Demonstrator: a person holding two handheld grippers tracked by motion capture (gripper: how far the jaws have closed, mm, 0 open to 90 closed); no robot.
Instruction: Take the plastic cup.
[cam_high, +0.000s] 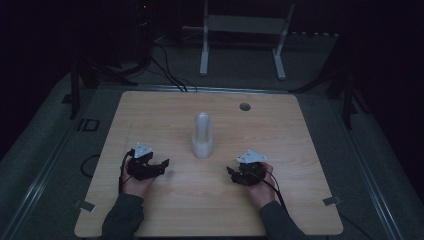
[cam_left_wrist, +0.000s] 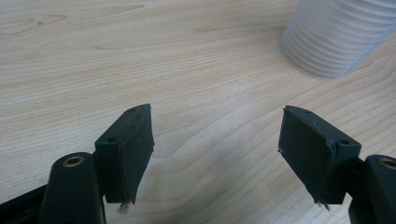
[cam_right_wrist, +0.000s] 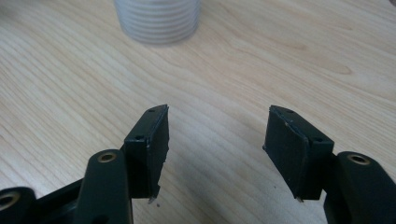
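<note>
White ribbed cups (cam_high: 202, 136), stacked upside down, stand mid-bench (cam_high: 150, 215), between my tongs. My left tongs (cam_high: 161, 165) and right tongs (cam_high: 231, 172) rest toward the near edge, jaws spread and empty, probably angled inward for reaching the stack.

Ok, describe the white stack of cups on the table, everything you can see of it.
The stack of cups stands upright near the middle of the wooden table, between and beyond the two grippers. It looks like white, slightly translucent plastic, nested mouth-down so the top is rounded. Close rims ring its lower part. Only the table touches it; both grippers are open and apart from it.
</note>
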